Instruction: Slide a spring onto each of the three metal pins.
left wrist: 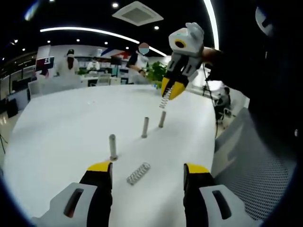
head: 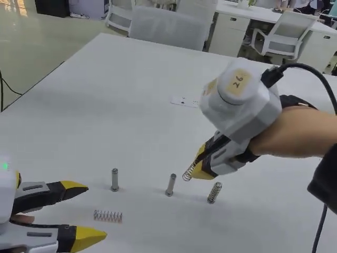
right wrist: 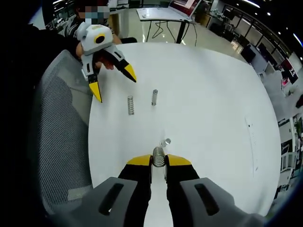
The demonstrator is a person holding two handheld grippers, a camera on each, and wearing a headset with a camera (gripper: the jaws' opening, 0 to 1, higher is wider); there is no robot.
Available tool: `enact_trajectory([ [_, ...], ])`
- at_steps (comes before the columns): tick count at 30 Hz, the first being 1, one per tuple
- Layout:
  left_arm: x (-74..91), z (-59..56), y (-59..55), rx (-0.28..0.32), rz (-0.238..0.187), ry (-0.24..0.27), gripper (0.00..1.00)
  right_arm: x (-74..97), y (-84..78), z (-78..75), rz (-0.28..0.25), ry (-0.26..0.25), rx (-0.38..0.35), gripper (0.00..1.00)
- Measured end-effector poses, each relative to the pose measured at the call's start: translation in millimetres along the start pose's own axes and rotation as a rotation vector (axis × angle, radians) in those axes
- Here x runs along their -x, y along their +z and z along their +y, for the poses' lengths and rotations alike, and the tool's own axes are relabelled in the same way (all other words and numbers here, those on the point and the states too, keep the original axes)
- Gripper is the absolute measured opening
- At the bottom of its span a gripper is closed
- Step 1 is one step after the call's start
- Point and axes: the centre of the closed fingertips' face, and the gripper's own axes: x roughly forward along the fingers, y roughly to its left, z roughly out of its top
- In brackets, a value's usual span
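Three metal pins stand in a row on the white table: a left pin point(head: 115, 179), a middle pin point(head: 170, 184) and a right pin point(head: 214, 192) that wears a spring. My right gripper point(head: 194, 171) hovers just above and between the middle and right pins, shut on a spring point(head: 187, 172) that sticks out of its tips point(right wrist: 159, 157). The middle pin point(right wrist: 165, 142) lies just beyond that spring. A loose spring point(head: 108, 215) lies flat in front of the left pin. My left gripper point(head: 87, 211) is open beside it, the loose spring point(left wrist: 138, 173) between its jaws.
A small white card point(head: 184, 100) lies farther back on the table point(head: 105, 95). Office chairs point(head: 168, 23) and desks stand beyond the far edge. A black cable point(head: 322, 89) trails from the right gripper over the person's arm point(head: 295, 132).
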Motion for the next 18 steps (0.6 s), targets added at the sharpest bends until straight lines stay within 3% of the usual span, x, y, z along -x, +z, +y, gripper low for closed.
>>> enact_trajectory([
  [6, 1.3, -1.6, 0.2, -0.001, -0.004, 0.0, 0.56, -17.6, 6.5, -11.9, 0.034, -0.018, 0.028, 0.08],
  [12, 2.3, -1.3, 2.0, 0.002, -0.016, 0.01, 0.57, -29.0, 3.7, -16.3, 0.081, 0.0, 0.049, 0.08],
  [18, 2.0, -2.3, 2.5, 0.001, -0.018, 0.007, 0.56, -35.4, 4.9, -16.3, 0.095, 0.021, 0.053, 0.08],
])
